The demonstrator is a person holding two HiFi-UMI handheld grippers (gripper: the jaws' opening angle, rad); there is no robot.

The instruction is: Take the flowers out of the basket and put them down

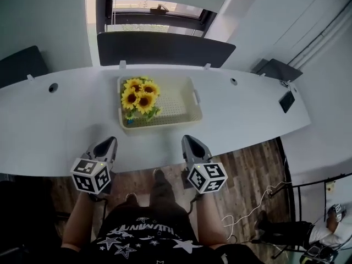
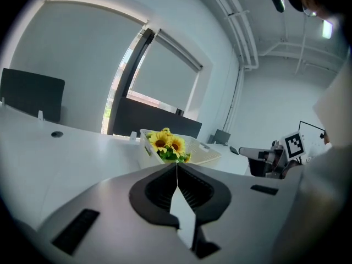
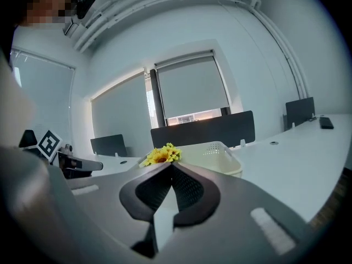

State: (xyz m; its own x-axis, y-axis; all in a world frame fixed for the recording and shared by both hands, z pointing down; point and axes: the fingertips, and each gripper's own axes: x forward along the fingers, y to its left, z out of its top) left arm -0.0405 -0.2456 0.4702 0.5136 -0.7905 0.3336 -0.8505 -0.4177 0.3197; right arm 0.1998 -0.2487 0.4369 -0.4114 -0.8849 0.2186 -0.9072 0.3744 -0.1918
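sunflowers point(image 1: 139, 95) lie in the basket point(image 1: 184, 118) on the surface point(image 1: 247, 109); left gripper point(image 1: 108, 145) and right gripper point(image 1: 189, 143) hover clenched, empty.

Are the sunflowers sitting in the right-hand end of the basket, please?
No, the sunflowers fill the left end of the basket, leaving its right end bare.

Basket mid-table, flowers in its left end.
I see the basket point(image 1: 185, 113) on the table point(image 1: 253, 111) straight ahead, flowers point(image 1: 139, 96) in its left part. My left gripper point(image 1: 111, 141) and right gripper point(image 1: 187, 139) are at the near edge, short of it. A divider panel point(image 1: 165, 49) is behind.
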